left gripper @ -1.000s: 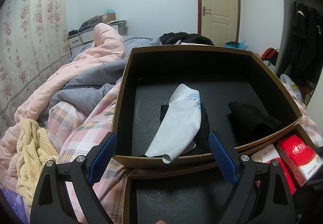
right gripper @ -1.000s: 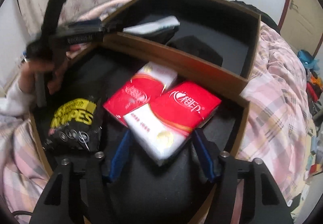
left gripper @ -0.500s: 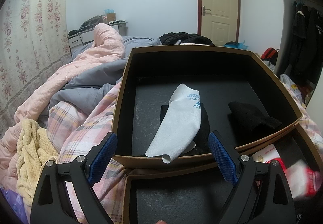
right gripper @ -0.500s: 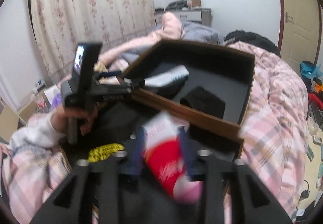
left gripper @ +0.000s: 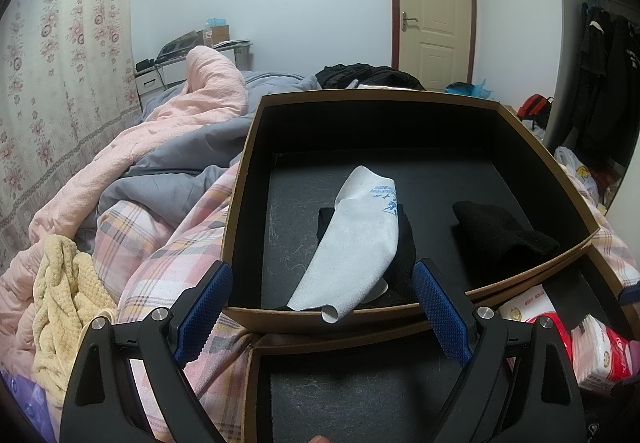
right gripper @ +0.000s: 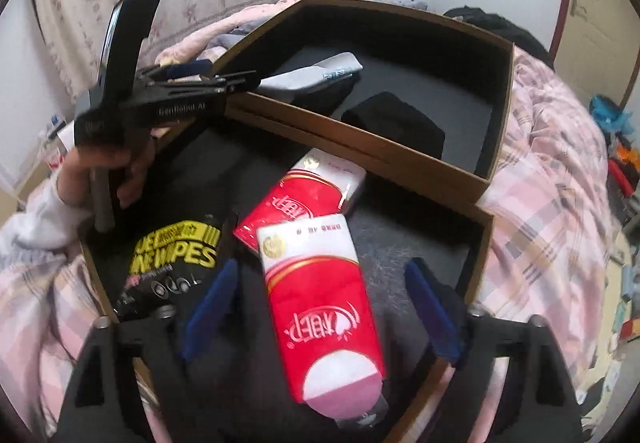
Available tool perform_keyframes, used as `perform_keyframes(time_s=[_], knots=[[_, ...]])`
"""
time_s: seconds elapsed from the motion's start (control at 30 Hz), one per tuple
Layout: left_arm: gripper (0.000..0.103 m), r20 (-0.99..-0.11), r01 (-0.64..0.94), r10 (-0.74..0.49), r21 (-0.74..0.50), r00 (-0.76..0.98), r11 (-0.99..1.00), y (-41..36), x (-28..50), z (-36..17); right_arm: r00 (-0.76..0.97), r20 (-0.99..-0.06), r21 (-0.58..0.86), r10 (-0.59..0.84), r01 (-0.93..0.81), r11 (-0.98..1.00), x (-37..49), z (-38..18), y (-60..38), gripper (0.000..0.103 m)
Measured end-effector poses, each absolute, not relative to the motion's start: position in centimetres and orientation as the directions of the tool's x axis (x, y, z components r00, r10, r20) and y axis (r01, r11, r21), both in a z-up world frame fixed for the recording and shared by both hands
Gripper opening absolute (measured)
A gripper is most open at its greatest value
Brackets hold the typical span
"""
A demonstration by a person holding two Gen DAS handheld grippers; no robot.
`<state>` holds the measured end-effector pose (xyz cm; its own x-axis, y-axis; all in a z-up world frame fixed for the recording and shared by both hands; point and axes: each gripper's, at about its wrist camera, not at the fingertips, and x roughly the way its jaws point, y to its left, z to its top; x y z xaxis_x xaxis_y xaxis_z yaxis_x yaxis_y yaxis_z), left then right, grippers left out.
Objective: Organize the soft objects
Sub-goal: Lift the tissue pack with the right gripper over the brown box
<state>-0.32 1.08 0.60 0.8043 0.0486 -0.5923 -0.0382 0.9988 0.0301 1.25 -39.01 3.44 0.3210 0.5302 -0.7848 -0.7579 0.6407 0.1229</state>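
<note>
On the bed, over a pink plaid cover (left gripper: pixel 168 263), two brown boxes with black lining are sitting edge to edge. The far box (left gripper: pixel 248 179) is holding a grey sock (left gripper: pixel 356 239) lying across a folded black cloth (left gripper: pixel 404 247), its toe curling over the near wall. A second black cloth (left gripper: pixel 496 227) is lying toward the right wall of that box, apart from the sock.

The left gripper (left gripper: pixel 322 307) is hanging at the near wall of the far box with its blue pads spread wide; the wall's rim and the sock's toe are showing between them, and neither pad is touching anything. A hand (right gripper: pixel 100 167) is holding its handle at the left edge of the near box.

In the near box (right gripper: pixel 480 255), a red and white tissue pack (right gripper: pixel 320 307) is lying lengthwise between the fingers of the right gripper (right gripper: pixel 316 311), one end resting on a second tissue pack (right gripper: pixel 304 195) that is lying against the wall shared with the far box. The right gripper's jaws are opening; both blue pads are standing clear of the pack's sides, so nothing is gripped. A black packet of wipes (right gripper: pixel 172 263) with yellow lettering is lying in the left corner of the near box, just beside the tissue packs.

A yellow knitted cloth (left gripper: pixel 64 303) is lying on the bed beyond the left edge of the boxes, next to a pink and grey quilt (left gripper: pixel 160 139).
</note>
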Motion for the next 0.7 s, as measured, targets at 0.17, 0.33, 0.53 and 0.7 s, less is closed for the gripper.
perform_keyframes(time_s=[0.17, 0.33, 0.53, 0.7], knots=[[0.09, -0.592, -0.039, 0.049, 0.03, 0.805, 0.999, 1.1, -0.3, 0.7, 0.249, -0.798, 0.159, 0.548, -0.791, 0.59, 1.1, 2.6, -39.8, 0.086], [0.09, -0.592, -0.039, 0.049, 0.03, 0.805, 0.999, 1.0, -0.3, 0.7, 0.196, -0.765, 0.209, 0.614, -0.826, 0.523, 0.3, 3.2, -40.6, 0.086], [0.09, -0.592, -0.038, 0.049, 0.03, 0.805, 0.999, 1.0, -0.3, 0.7, 0.157, -0.805, 0.21, 0.572, -0.827, 0.522, 0.6, 1.0, -39.6, 0.086], [0.09, -0.591, -0.039, 0.048, 0.029, 0.805, 0.999, 1.1, -0.3, 0.6, 0.175, -0.801, 0.214, 0.572, -0.81, 0.546, 1.0, 0.7, -39.6, 0.067]])
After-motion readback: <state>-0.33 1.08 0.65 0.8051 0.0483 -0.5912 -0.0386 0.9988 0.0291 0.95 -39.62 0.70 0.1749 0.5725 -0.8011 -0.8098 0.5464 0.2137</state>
